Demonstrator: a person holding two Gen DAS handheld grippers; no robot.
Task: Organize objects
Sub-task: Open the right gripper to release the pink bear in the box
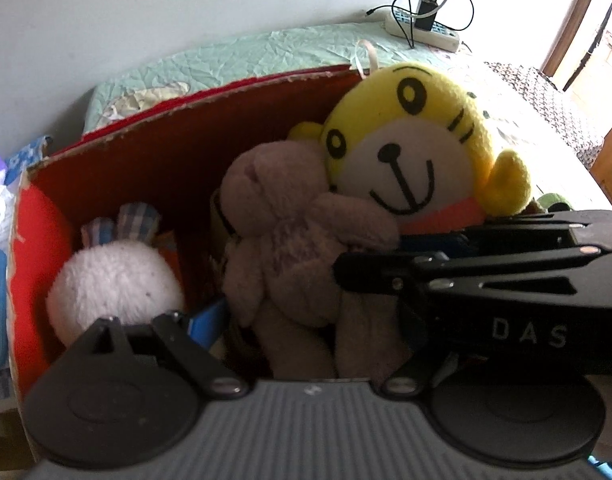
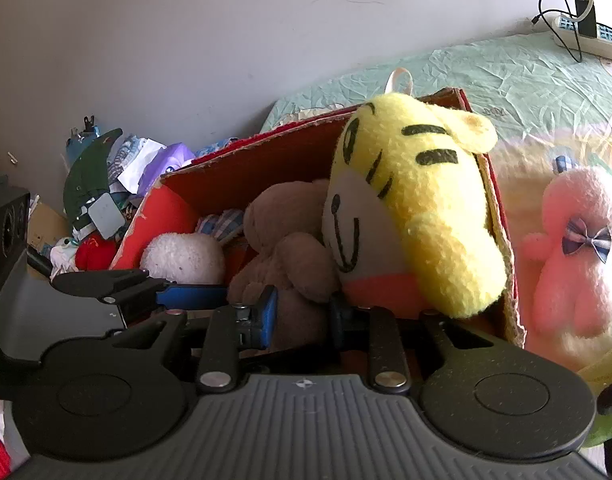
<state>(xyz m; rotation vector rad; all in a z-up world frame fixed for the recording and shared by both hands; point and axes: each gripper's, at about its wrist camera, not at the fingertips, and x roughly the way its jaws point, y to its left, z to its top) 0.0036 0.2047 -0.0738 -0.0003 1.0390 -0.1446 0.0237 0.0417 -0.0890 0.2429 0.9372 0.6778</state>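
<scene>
A red cardboard box (image 1: 185,120) (image 2: 265,140) on the bed holds a brown plush bear (image 1: 289,232) (image 2: 289,240), a yellow tiger plush (image 1: 406,152) (image 2: 426,208) and a white fluffy toy (image 1: 113,280) (image 2: 181,256). My right gripper (image 2: 301,316) is shut on the bear's lower body, and the plush fills the gap between its blue pads (image 2: 267,312). My left gripper (image 1: 297,312) stands open around the bear's legs. Its left pad (image 1: 203,320) is clear of the plush. Its right finger is hidden behind the right gripper's black frame (image 1: 506,280).
A pink plush with a checked bow (image 2: 578,260) lies on the bed right of the box, and a green plush (image 2: 610,420) shows at the lower right edge. A power strip with cables (image 1: 426,28) (image 2: 586,36) sits at the back. Clutter (image 2: 105,184) is piled left of the box.
</scene>
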